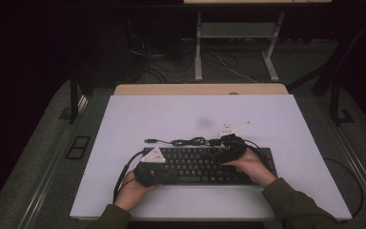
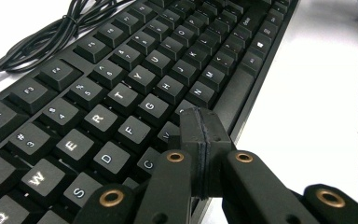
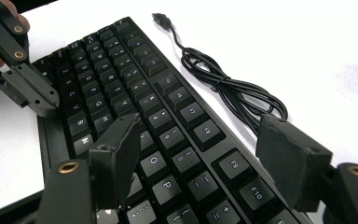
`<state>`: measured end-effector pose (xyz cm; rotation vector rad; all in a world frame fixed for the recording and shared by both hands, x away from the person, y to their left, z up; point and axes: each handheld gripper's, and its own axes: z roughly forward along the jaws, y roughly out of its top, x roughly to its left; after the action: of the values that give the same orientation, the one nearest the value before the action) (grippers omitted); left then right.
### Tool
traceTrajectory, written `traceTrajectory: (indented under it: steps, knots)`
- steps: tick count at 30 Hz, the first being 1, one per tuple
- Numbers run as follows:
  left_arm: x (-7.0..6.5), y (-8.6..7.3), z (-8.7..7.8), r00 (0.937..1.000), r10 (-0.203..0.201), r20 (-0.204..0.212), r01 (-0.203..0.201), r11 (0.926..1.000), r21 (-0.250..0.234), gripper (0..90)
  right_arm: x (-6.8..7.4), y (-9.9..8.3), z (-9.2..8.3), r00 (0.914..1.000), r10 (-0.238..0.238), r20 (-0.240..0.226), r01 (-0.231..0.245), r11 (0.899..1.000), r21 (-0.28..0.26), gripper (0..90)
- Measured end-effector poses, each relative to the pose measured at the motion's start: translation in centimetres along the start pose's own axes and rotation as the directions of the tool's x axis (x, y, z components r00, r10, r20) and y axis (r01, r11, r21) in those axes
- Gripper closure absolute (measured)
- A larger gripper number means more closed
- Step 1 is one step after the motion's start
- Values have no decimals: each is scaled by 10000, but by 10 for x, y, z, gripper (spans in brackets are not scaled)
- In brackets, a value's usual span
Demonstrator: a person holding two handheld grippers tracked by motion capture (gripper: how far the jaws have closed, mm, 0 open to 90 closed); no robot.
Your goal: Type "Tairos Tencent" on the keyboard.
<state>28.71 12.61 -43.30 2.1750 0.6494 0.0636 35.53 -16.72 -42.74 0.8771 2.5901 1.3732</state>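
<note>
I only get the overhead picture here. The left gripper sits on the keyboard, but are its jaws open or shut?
Observer: Shut. In the left gripper view the left gripper has its two pads pressed flat together, with nothing between them, tips just above the bottom letter row.
Operator: And the other one?
Observer: The right gripper is open; in its own view the jaws stand wide apart over the keys near O and P, gripping nothing.
Operator: Is the keyboard plugged in?
Observer: No. The right gripper view shows the cable bundled in a loose coil behind the keyboard, and its plug lies free on the white table.
</note>
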Motion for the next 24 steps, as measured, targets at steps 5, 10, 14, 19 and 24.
traceTrajectory:
  steps: [5,10,14,19,24]
  knots:
    - [2,0,-2,9997,-223,-135,220,9996,-202,855,0,-1,-1,10000,28,5,-28,10000,-14,303]
    - [3,0,-3,9989,-367,-300,359,9990,-284,757,2,-3,-4,10000,79,-19,-79,10000,0,330]
    - [5,0,-3,9980,-521,-352,507,9979,-393,708,3,-4,-9,9999,102,-46,-102,9999,-84,365]
    - [7,2,-3,9974,-575,-443,551,9971,-530,634,3,-7,-15,9999,104,-119,-106,9998,-140,437]
    - [10,5,0,9964,-649,-536,619,9965,-568,535,4,-11,-20,9997,107,-216,-109,9999,-111,529]
